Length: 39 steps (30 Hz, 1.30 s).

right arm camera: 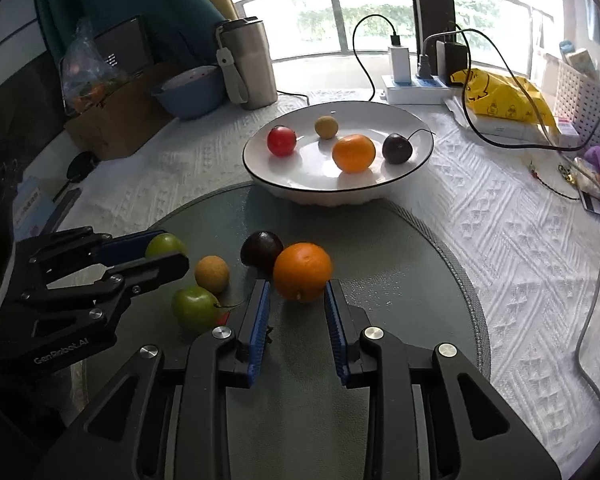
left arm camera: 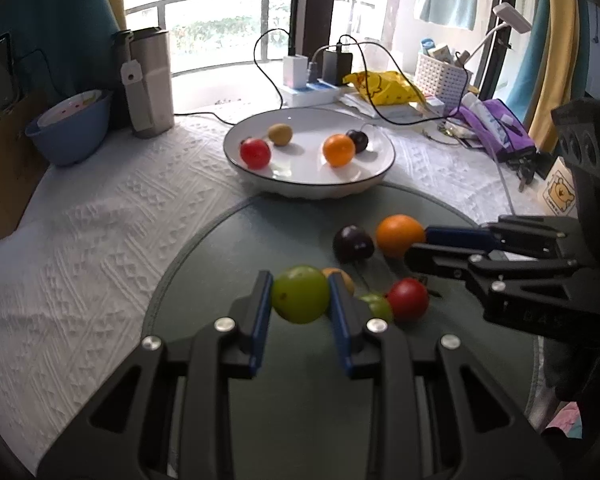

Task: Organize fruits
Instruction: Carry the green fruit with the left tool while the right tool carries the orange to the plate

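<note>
the left gripper [left arm camera: 300, 300] is clamped on a green plum [left arm camera: 300, 294], round, smooth and yellow-green, its blue pads pressed to both sides just over the grey-green mat [left arm camera: 220, 264] on the tabletop [left arm camera: 80, 248]. the right gripper [right arm camera: 298, 296] is clamped on an orange [right arm camera: 302, 272], bright, round and dimpled, with a small stem mark low on its skin, also at the mat. beside the orange lies a dark purple plum [right arm camera: 261, 249], touching it. nearer the left gripper sit a tan, rough-skinned round fruit [right arm camera: 211, 274] and a second green plum [right arm camera: 194, 309] with a thin stem; a red fruit [left arm camera: 407, 299] lies next to that one. beyond the mat, the white black-rimmed bowl [right arm camera: 380, 196] holds four fruits: red, tan, orange and dark purple, all apart from each other.
</note>
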Tool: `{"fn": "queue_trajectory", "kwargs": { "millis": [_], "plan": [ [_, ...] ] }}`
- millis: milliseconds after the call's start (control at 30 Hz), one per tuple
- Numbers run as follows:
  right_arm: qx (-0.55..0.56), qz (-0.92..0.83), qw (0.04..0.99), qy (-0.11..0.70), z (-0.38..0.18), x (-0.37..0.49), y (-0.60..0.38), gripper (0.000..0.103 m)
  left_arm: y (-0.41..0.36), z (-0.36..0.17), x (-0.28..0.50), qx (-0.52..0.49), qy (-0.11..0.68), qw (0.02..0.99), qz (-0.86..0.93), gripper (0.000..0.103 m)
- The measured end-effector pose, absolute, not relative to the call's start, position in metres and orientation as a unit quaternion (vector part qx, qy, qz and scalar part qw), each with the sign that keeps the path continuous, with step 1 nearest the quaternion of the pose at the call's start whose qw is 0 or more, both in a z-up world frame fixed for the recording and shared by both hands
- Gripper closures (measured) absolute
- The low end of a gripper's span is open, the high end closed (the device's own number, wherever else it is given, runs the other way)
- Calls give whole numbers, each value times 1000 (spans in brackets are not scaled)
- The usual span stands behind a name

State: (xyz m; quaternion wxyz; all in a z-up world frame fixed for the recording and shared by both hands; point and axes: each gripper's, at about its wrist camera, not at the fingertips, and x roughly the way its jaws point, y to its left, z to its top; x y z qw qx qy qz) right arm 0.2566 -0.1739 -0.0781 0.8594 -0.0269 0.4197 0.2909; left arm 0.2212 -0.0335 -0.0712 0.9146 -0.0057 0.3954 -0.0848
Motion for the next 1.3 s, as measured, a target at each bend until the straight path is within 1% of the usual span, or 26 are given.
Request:
{"fn": "queue_trajectory", "kwargs": {
  "millis": [33, 100, 133, 167, 400, 433, 467, 500, 1067, 1300],
  "plan": [
    [-23, 289, 860, 419, -78, 258, -175, 73, -33, -71, 221, -6, 395, 915, -84, 74],
    [-17, 287, 861, 419, -77, 262, -176, 66, -32, -70, 221, -5, 393, 916, -83, 74],
    [-17, 284, 862, 420, -77, 264, -176, 60, -32, -69, 222, -5, 392, 916, -82, 74],
    [-17, 283, 861, 423, -77, 266, -175, 59, -32, -68, 222, -5, 392, 916, -81, 74],
    [-25, 289, 851, 438, -87, 274, -169, 60, -27, -65, 225, -9, 388, 918, -76, 74],
    [-30, 288, 851, 439, -89, 273, -169, 61, -26, -65, 226, -9, 388, 919, -76, 74],
    [-29, 288, 851, 439, -90, 274, -170, 66, -26, -64, 227, -8, 387, 919, -75, 74],
    [-28, 287, 851, 438, -90, 274, -171, 68, -26, -64, 228, -8, 387, 919, -75, 74],
    [-17, 296, 871, 392, -59, 297, -179, 68, -34, -51, 258, -4, 369, 925, -90, 74],
    [-12, 305, 870, 386, -57, 317, -170, 68, -32, -51, 279, -4, 365, 927, -89, 74]
  ]
}}
